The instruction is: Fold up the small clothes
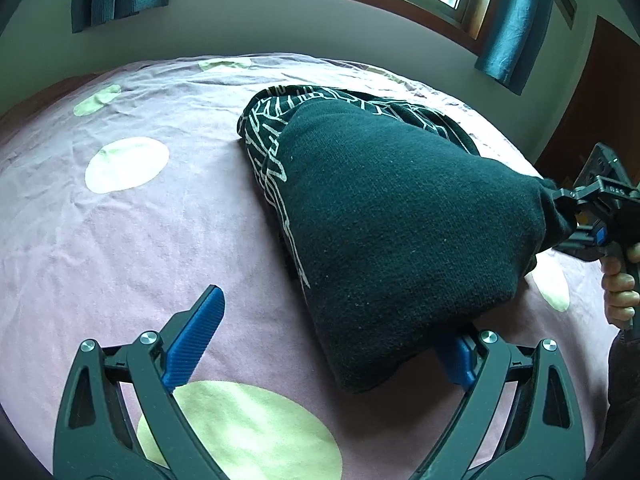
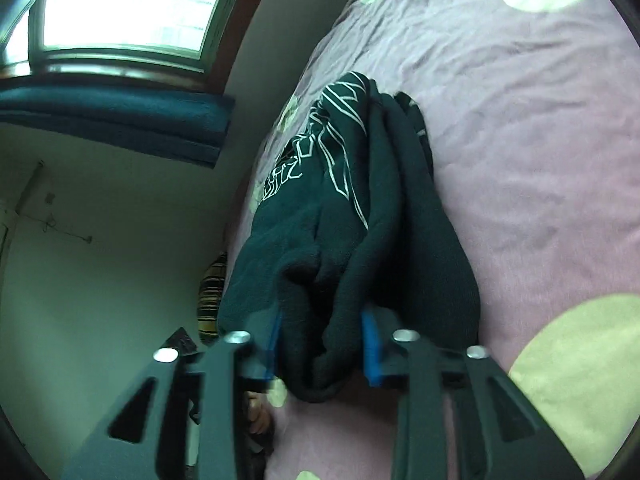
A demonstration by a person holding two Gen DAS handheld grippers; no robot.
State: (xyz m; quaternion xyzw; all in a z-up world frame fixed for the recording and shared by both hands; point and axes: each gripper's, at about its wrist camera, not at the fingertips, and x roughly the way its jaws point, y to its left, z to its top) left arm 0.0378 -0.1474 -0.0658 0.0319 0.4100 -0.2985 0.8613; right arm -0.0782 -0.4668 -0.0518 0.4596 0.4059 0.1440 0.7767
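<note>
On the pink bedsheet (image 1: 120,240), the left gripper (image 1: 320,344) stands wide open beside the dark garment (image 1: 400,216). Farther right, the right gripper (image 2: 322,344) pinches the garment's bunched edge, lifting it off the sheet.

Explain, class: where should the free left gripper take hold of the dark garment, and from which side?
Grip the dark garment at its near bottom corner, coming in low from the front: that corner hangs nearest the left gripper, while the right gripper bunches the far end.
</note>
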